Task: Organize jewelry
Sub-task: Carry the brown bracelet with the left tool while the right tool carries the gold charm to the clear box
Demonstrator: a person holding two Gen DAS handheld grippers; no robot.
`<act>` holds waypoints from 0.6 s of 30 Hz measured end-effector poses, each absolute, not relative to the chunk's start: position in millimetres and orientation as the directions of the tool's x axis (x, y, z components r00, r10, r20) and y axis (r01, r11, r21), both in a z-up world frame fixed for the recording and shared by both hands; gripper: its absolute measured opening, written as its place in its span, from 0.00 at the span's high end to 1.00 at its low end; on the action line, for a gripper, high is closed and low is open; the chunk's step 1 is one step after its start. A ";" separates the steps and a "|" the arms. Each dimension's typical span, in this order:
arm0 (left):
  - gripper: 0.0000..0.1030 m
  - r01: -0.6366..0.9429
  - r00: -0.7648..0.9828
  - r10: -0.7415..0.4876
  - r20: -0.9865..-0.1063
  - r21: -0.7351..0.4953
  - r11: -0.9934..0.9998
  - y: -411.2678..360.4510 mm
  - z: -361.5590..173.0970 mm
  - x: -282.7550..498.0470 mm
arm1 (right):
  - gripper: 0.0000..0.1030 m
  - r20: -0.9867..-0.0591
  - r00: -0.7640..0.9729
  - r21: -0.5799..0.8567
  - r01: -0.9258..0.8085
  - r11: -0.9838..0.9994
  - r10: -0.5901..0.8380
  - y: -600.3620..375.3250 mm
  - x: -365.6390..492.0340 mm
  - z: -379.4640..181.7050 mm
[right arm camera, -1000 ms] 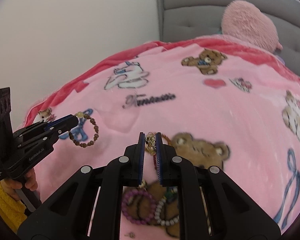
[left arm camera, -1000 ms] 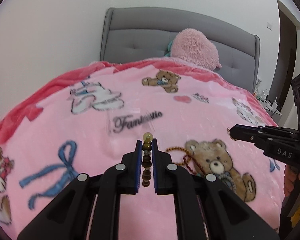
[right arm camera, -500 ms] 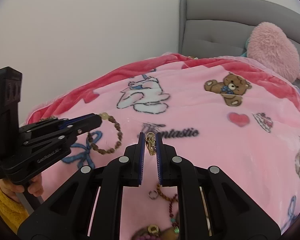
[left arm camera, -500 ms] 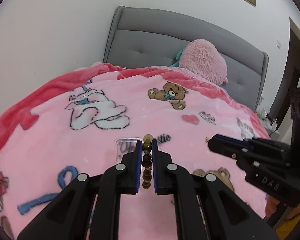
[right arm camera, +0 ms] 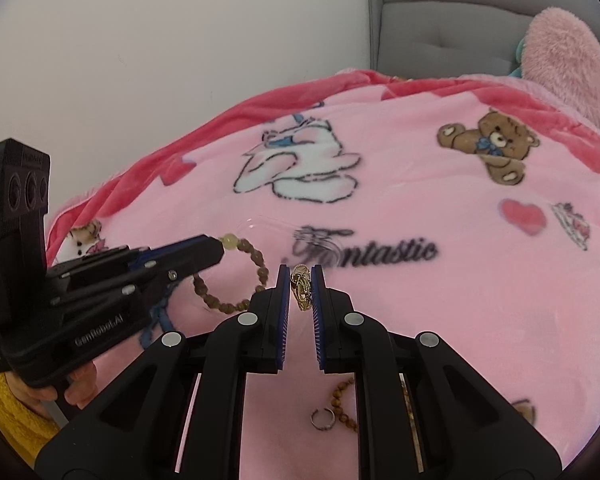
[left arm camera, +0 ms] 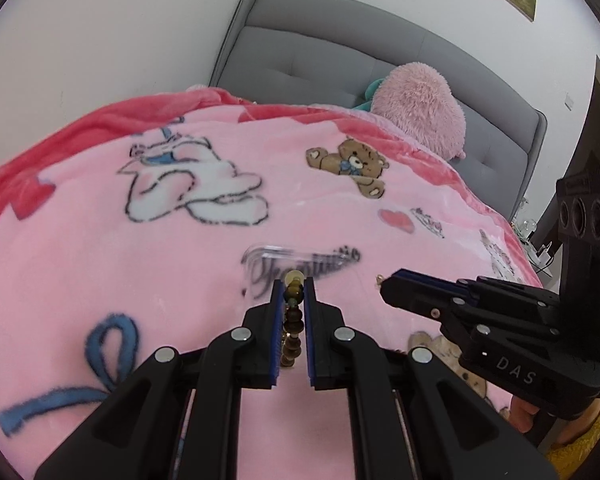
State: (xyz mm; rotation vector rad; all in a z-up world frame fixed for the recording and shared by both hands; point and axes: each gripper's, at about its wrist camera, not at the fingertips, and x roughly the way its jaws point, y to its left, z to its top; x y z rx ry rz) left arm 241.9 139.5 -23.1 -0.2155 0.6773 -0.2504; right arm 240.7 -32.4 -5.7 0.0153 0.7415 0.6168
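Note:
My left gripper (left arm camera: 293, 286) is shut on a brown bead bracelet (left arm camera: 292, 322), whose loop (right arm camera: 236, 272) hangs from that gripper's tip (right arm camera: 216, 250) in the right wrist view. A small gold chain piece (right arm camera: 301, 287) is pinched in my shut right gripper (right arm camera: 301, 276), seen at the right (left arm camera: 392, 286) in the left wrist view. Both hover over a clear plastic box (left arm camera: 300, 264) lying on the pink blanket (left arm camera: 180, 264); its faint rim (right arm camera: 268, 222) shows past the bracelet. A silver ring (right arm camera: 322, 418) and a brown bead strand (right arm camera: 342, 404) lie on the blanket below my right gripper.
The bed has a grey padded headboard (left arm camera: 340, 64) and a pink plush toy (left arm camera: 418, 110) at its far end. A white wall (right arm camera: 180, 40) runs along the bed's left side. A hand and yellow sleeve (right arm camera: 16, 408) hold the left gripper.
Both grippers have moved forward up the bed, from the jewelry pile by the bear print to the clear box. Each keeps its grip on its piece.

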 end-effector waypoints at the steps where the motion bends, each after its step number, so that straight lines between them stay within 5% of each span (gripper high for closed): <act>1: 0.91 0.153 0.748 -0.295 -0.594 -0.278 0.948 140.6 -26.6 243.4 | 0.90 -0.628 0.566 0.223 -0.528 0.820 0.535 -29.0 241.7 -8.5; 18: 0.91 0.157 0.753 -0.289 -0.591 -0.266 0.951 142.8 -44.2 244.2 | 0.88 -0.663 0.534 0.195 -0.552 0.810 0.524 -7.2 242.3 -27.6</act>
